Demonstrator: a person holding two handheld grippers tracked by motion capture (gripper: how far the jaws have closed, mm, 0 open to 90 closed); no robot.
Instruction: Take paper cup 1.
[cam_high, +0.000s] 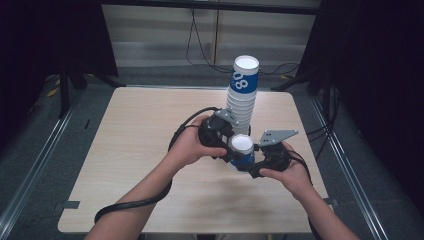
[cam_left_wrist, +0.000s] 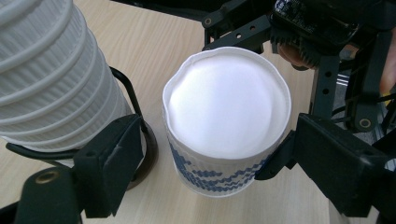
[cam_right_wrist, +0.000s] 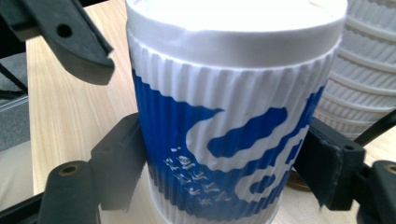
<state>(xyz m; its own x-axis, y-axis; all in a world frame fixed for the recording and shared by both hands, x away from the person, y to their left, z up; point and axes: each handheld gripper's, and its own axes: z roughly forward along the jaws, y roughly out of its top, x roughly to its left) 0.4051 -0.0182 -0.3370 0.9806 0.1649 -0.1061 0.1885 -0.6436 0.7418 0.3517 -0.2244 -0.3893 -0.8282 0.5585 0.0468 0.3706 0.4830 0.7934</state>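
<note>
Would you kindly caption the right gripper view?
Right gripper clasping a blue-and-white ribbed paper cup beside the cup stack.

Both forearms are bare, with no sleeves showing at the near edge. The left gripper (cam_high: 226, 145) is black, built from angular blocks, with a small grey three-cornered plate on top dotted with holes. A thick black cable (cam_high: 135, 202) trails from it in a loop toward the near left. The right gripper (cam_high: 252, 161) is also black and carries a larger grey three-cornered plate with several small holes; thin black cords run over the right hand (cam_high: 289, 172). Up close, the jaws are matte black blocks with brass-coloured rivets near their bases and rows of screw holes along the struts.
</note>
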